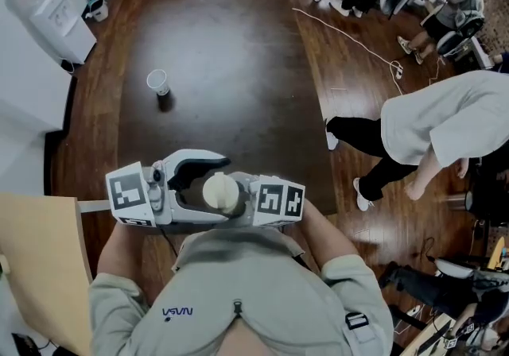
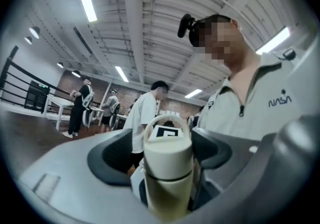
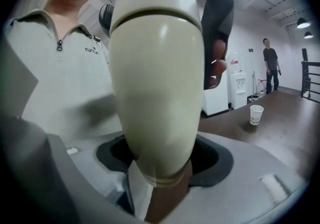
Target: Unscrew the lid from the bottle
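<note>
Two claws: the left claw (image 2: 167, 140) and the right claw (image 3: 162, 154) were both at one bottle (image 3: 157, 93), close in front of the person's chest (image 1: 238, 283).
Where the bottle was: up in the air between both claws, with its lid (image 2: 167, 150) on top and still on.
Which way it stood: nearly straight up, so its long side ran up and down, across the way both claws pointed.
Right claw: it was on the right side and was closed on the low part of the bottle. It looked like the only thing holding the bottle up.
Left claw: it was on the left side, with its jaws spread wide. Its dark pads (image 2: 107, 160) sat one on each side of the lid, very near, but did not seem to squeeze it.
Nearer the lid: the left claw, with the lid right in the middle of its jaws.
Next move, I think: the left claw had to close on the lid and turn it around the up-and-down line, while the right claw kept the bottle from spinning.
</note>
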Demonstrator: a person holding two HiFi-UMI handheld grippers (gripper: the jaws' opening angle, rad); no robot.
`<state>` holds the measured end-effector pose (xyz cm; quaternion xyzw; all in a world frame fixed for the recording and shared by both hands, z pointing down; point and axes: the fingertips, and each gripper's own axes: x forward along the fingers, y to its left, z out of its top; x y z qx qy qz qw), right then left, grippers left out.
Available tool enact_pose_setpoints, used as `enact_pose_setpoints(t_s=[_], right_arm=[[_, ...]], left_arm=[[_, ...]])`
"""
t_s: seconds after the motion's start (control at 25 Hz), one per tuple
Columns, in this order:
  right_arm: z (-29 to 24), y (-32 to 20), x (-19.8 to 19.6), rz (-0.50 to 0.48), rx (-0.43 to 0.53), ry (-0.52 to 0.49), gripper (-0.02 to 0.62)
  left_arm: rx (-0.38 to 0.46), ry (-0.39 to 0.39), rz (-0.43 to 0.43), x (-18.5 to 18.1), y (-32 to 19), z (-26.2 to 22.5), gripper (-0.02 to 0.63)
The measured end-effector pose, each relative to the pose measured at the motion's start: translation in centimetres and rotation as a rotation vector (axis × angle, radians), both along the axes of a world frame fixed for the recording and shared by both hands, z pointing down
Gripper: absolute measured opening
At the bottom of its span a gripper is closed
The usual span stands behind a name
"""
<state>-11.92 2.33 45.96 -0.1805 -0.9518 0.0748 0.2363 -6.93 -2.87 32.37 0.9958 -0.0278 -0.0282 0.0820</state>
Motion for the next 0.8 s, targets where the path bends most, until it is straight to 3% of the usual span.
enact_pose_setpoints(t_s=[0.2,0.28,0.36,0.56,0.8], right_arm=[[-0.2,1.4,0.2,-0.094,-0.007,0.025,0.304],[0.1,1.4,0.0,-0.096,-0.002,0.031,0.304],[0.4,1.1,-0.1,-0.076,0.007,0.036,0.304],[1.3,-1.5,-0.4,0.072,0.067,0.048,0.304],[1.7,-7.0,-1.9,0.405,0.183,0.057,0.304]], left_arm=[[-0.018,-0.054,0.154,0.5,1.9,0.1,0.355],[-0.019,-0.075,0.176,0.5,2.4,0.2,0.307],[-0.003,-0.088,0.157,0.6,2.2,0.4,0.305],[0.067,-0.116,-0.027,0.8,0.6,0.8,0.304],[0.143,-0.110,-0.362,0.0,-3.0,0.2,0.304]])
